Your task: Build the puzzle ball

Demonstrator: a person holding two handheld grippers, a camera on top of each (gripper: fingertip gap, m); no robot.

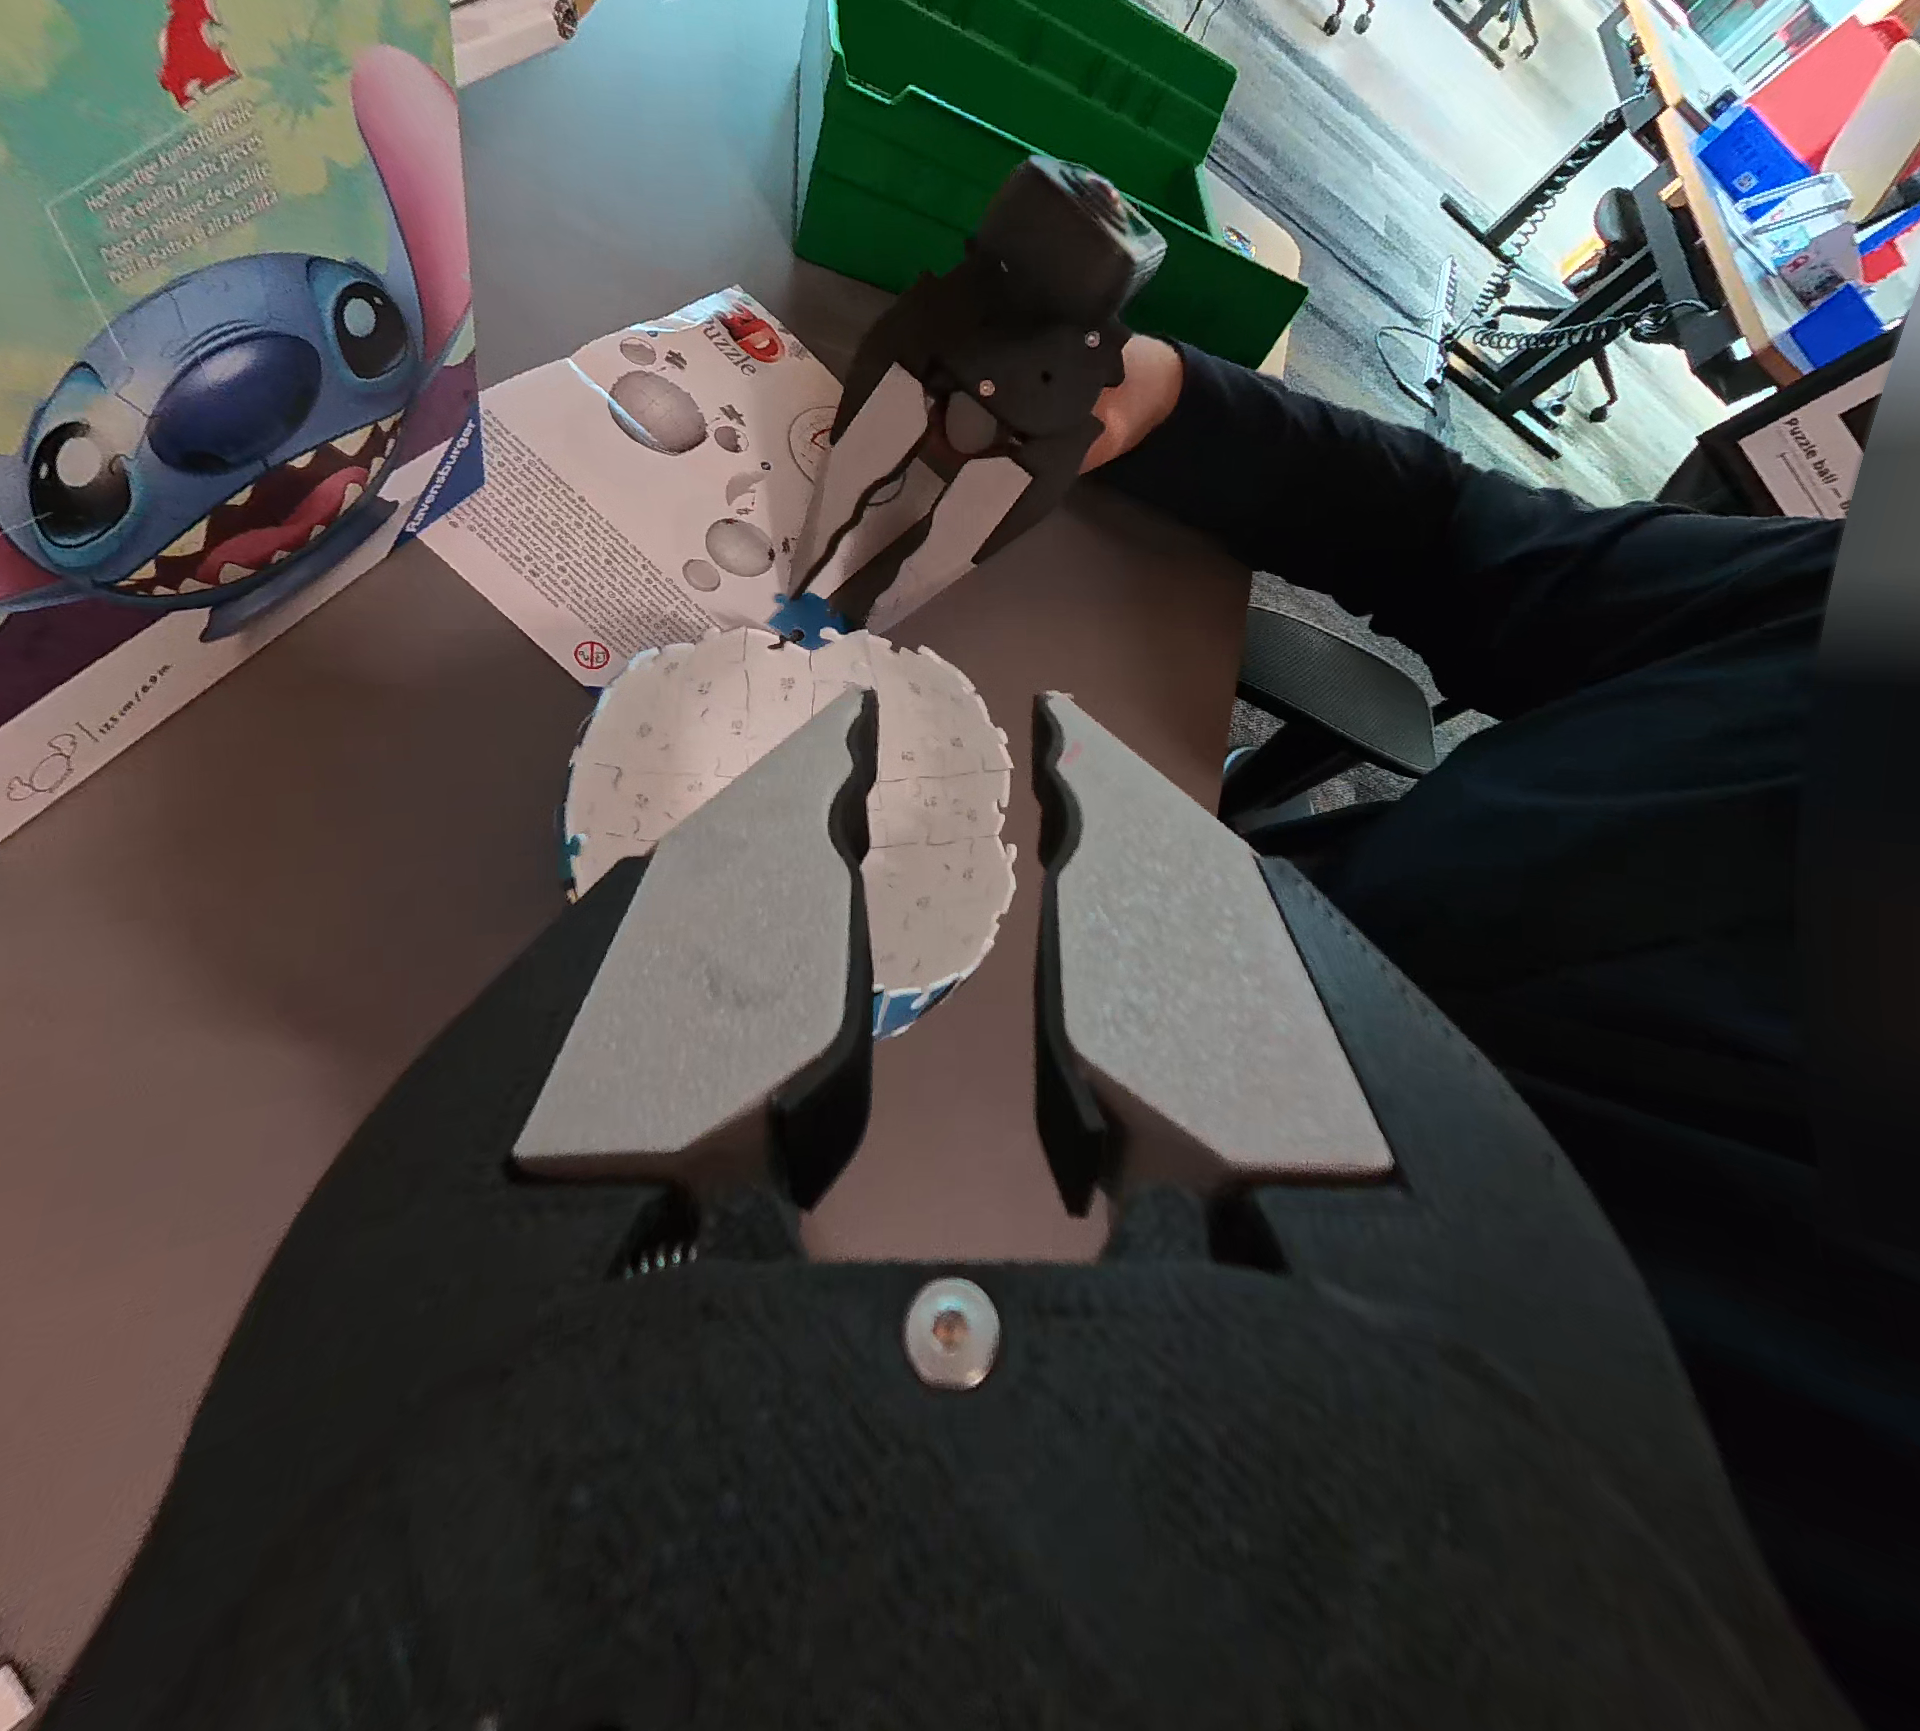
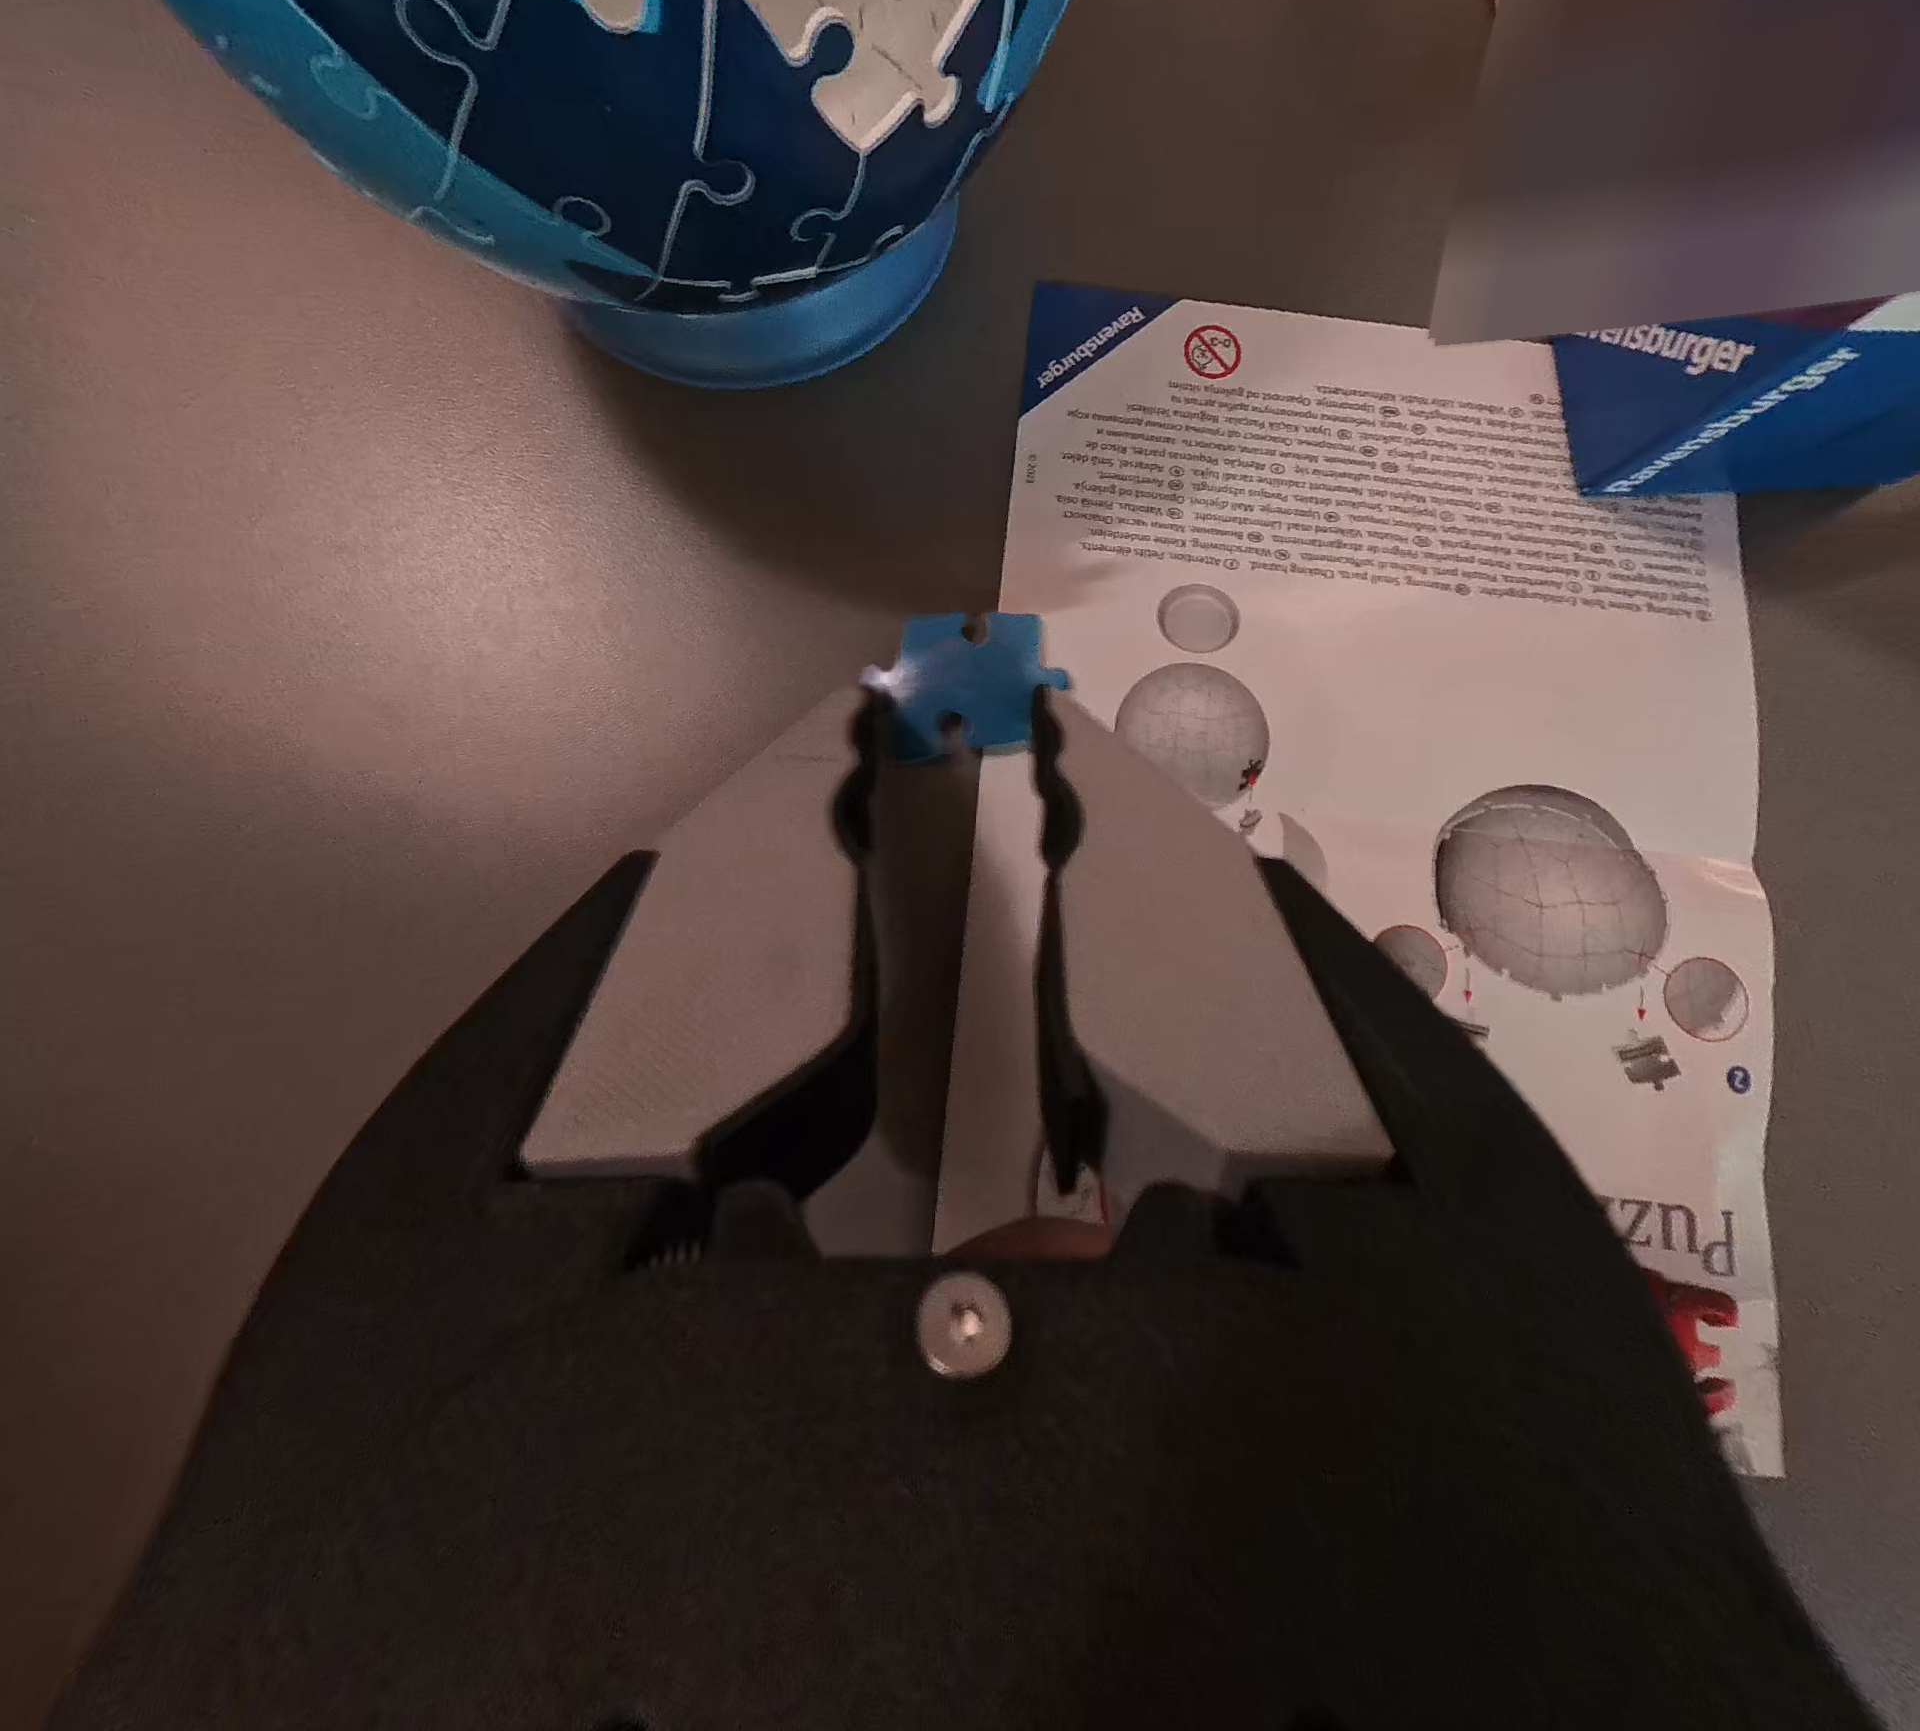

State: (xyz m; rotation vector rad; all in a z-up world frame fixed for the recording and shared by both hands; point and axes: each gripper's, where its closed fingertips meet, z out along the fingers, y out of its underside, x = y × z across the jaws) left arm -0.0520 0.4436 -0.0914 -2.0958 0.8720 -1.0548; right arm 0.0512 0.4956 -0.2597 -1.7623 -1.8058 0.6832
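Observation:
The half-built puzzle ball (image 1: 748,746) sits on the brown table, an open shell with a white inside. In the right wrist view it is dark and light blue outside (image 2: 582,123) and rests on a blue ring stand (image 2: 769,320). My right gripper (image 2: 961,705) is shut on a small blue puzzle piece (image 2: 971,684), held at its fingertips low over the table, short of the ball. In the left wrist view the right gripper (image 1: 842,606) holds the piece (image 1: 805,616) at the ball's far rim. My left gripper (image 1: 951,715) is open and empty above the ball's near side.
The tall puzzle box (image 1: 208,279) stands at the left. A folded instruction sheet (image 1: 644,476) lies beyond the ball, also in the right wrist view (image 2: 1351,642). A green bin (image 1: 997,102) stands behind. A person's dark sleeve (image 1: 1455,538) reaches in from the right, past the table edge. About 20 cm separates my left fingertips from my right.

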